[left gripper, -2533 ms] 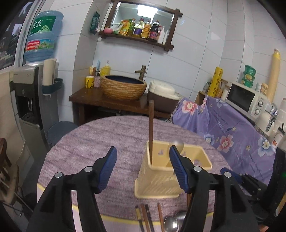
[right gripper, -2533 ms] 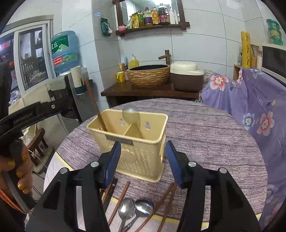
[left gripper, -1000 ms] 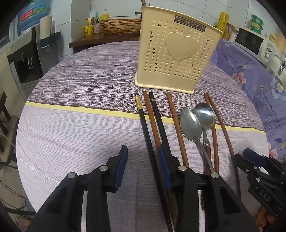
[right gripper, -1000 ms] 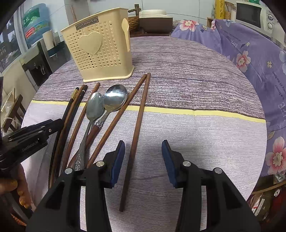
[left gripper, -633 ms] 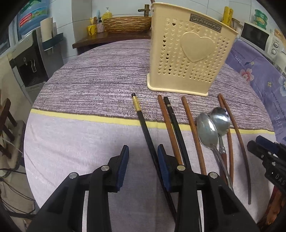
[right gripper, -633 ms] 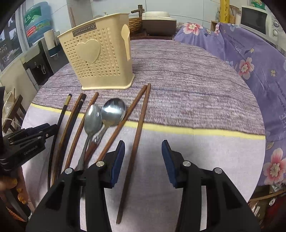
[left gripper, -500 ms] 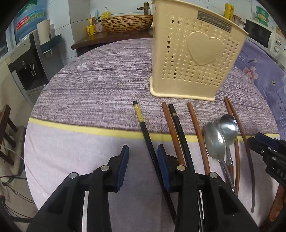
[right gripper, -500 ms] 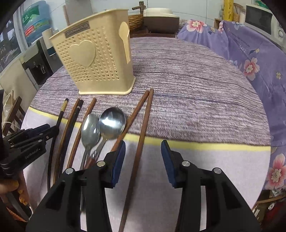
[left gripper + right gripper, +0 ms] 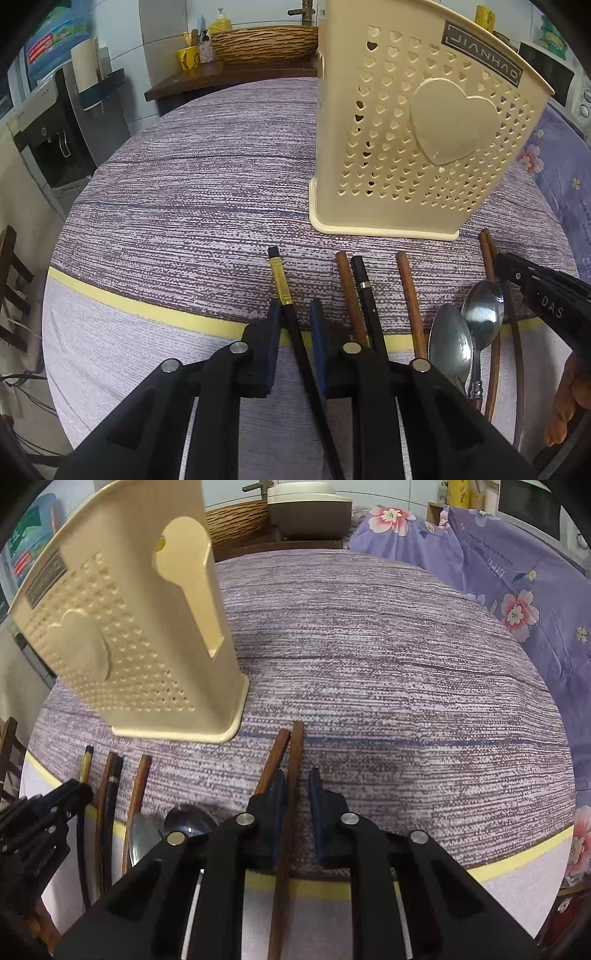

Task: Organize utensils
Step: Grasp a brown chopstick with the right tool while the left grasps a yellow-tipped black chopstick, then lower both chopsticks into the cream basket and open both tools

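Both claws stood open: left claw straddled a thin, stiff, slippery black gold-banded chopstick; right claw straddled a brown wooden chopstick.

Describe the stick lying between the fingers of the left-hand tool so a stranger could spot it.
Start at the tall cream plastic holder with heart-shaped holes. In front of it lies a row of sticks and spoons. The leftmost, a black chopstick with a gold band, lies apart; its neighbours are plain brown or black with only a thin silver ring.

White tiled walls stood behind a dark wooden side table; a purple flowered cloth lay draped at the right.
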### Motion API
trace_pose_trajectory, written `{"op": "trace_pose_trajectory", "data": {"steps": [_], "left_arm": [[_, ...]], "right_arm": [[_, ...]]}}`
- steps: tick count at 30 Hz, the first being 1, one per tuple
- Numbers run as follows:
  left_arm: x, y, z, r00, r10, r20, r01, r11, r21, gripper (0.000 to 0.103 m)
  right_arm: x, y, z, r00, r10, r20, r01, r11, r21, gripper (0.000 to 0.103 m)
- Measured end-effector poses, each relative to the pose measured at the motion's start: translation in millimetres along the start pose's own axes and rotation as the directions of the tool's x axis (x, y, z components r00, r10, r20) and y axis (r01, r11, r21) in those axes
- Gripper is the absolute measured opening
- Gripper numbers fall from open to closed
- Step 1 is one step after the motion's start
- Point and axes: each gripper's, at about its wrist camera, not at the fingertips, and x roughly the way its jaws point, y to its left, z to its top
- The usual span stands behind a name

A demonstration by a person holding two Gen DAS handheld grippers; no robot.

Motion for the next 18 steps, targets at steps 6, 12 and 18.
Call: {"op": "trace_pose_trajectory", "data": {"steps": [6, 12, 18], "left_arm": [[-1, -2, -2, 1.0, 0.001, 0.014, -0.001, 1.0, -0.008, 0.01], [-2, -5, -2, 1.0, -0.017, 0.009, 0.017, 1.0, -0.018, 0.009], [-24, 6, 4, 0.996, -0.068, 0.065, 0.072, 0.996, -0.047, 0.008]], "right_arm": [[1, 2, 0, 1.0, -0.009, 0.018, 0.009, 1.0, -0.008, 0.009], [-1, -8, 0, 0.998, 0.055, 0.02, -0.056, 0.998, 0.036, 0.008], [-36, -21, 0, 0.986, 0.137, 0.099, -0.144, 0.988, 0.059, 0.008]]}}
